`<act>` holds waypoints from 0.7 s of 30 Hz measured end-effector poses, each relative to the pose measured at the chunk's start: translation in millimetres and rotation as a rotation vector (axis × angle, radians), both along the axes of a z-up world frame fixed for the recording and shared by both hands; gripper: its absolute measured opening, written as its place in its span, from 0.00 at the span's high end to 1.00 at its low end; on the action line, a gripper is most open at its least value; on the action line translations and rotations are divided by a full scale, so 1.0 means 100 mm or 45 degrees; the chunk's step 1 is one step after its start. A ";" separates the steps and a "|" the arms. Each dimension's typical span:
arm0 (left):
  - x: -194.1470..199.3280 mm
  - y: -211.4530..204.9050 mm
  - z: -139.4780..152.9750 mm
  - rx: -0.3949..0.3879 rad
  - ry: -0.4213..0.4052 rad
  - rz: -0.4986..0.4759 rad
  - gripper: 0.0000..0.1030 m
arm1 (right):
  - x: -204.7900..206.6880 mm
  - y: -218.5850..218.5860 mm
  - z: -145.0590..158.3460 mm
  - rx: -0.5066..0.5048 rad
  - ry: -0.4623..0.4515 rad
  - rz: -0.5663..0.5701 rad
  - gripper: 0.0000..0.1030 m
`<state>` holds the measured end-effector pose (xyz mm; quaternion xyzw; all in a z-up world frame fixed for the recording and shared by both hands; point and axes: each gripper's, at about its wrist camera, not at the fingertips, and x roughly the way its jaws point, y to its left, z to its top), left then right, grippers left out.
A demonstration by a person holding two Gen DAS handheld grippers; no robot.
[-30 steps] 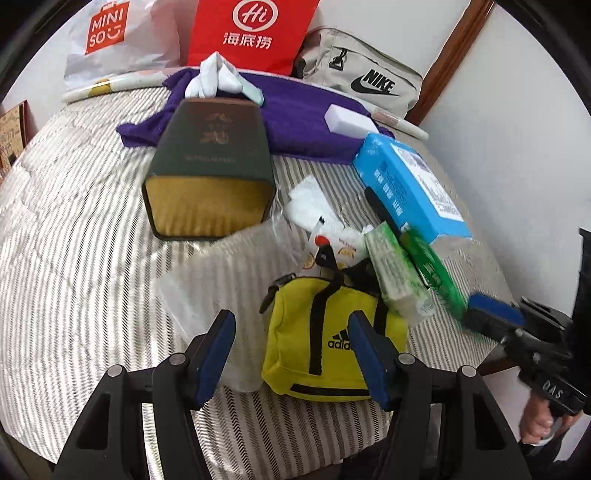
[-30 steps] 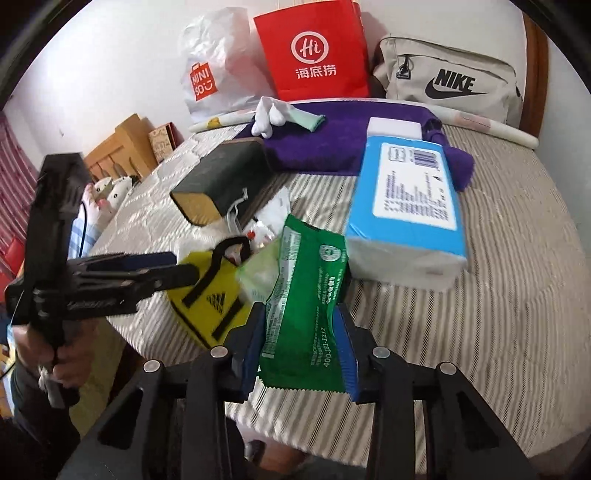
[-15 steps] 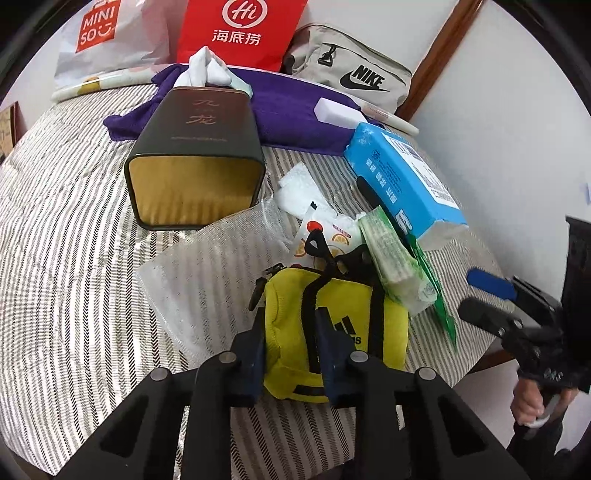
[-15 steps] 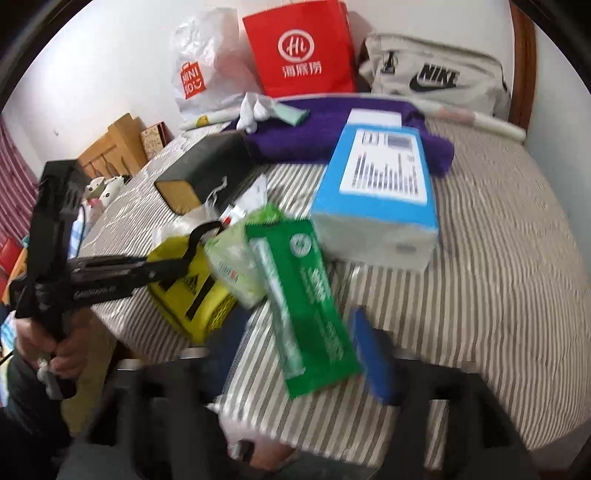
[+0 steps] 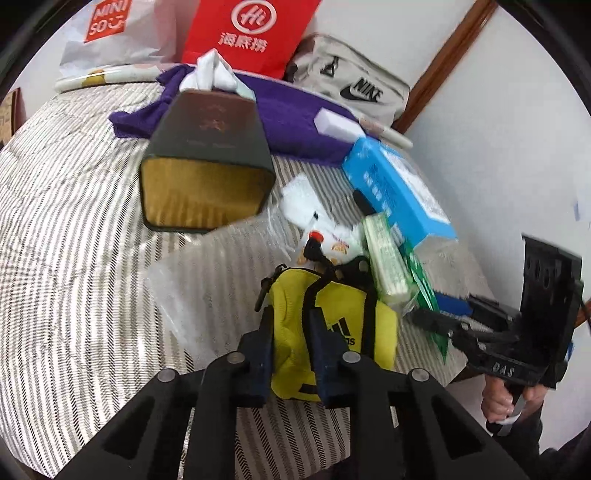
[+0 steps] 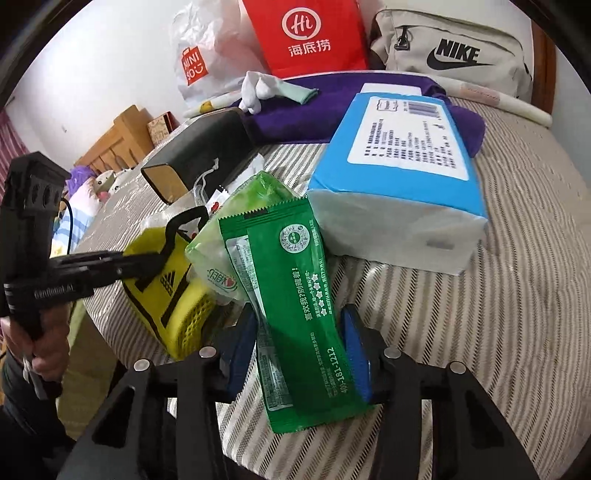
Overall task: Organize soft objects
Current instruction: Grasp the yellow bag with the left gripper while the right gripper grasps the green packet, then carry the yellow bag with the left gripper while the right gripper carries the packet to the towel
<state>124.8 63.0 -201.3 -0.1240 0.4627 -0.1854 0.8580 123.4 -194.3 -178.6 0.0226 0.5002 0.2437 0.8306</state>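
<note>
between the left gripper's [image 5: 291, 321] jaws sits the pinched yellow pouch [image 5: 332, 325].

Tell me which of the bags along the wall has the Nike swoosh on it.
The beige bag, rightmost of the three. The red bag beside it shows a "Hi" logo, and the white plastic bag reads Miniso.

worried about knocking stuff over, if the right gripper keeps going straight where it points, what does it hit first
Likely the green packet, already lying between the right gripper's closing fingers; beyond it sits the blue tissue pack, though depth is hard to judge.
</note>
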 end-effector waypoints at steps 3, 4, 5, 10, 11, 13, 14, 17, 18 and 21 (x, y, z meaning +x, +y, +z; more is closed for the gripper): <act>-0.02 0.06 0.04 -0.014 -0.010 0.015 0.86 | -0.09 -0.04 0.10 -0.013 -0.032 -0.004 0.57; -0.04 0.09 0.06 -0.012 -0.018 0.026 0.86 | -0.11 -0.05 0.13 -0.014 -0.038 -0.006 0.57; -0.04 0.10 0.07 -0.010 -0.020 0.034 0.86 | -0.13 -0.07 0.15 -0.016 -0.042 -0.007 0.57; -0.10 0.21 0.19 0.004 -0.053 0.080 0.87 | -0.22 -0.16 0.23 -0.054 -0.067 -0.038 0.57; -0.12 0.24 0.22 0.007 -0.065 0.095 0.87 | -0.22 -0.19 0.24 -0.060 -0.064 -0.051 0.57; -0.13 0.28 0.27 0.008 -0.081 0.106 0.87 | -0.22 -0.23 0.25 -0.074 -0.062 -0.071 0.57; -0.14 0.30 0.31 0.014 -0.093 0.116 0.87 | -0.22 -0.25 0.26 -0.081 -0.061 -0.079 0.57; -0.16 0.35 0.41 0.016 -0.112 0.136 0.87 | -0.23 -0.29 0.30 -0.094 -0.064 -0.100 0.57; -0.16 0.36 0.45 0.019 -0.119 0.151 0.87 | -0.23 -0.30 0.33 -0.102 -0.068 -0.106 0.57; -0.14 0.39 0.53 0.017 -0.137 0.157 0.88 | -0.26 -0.29 0.45 -0.133 -0.133 -0.139 0.57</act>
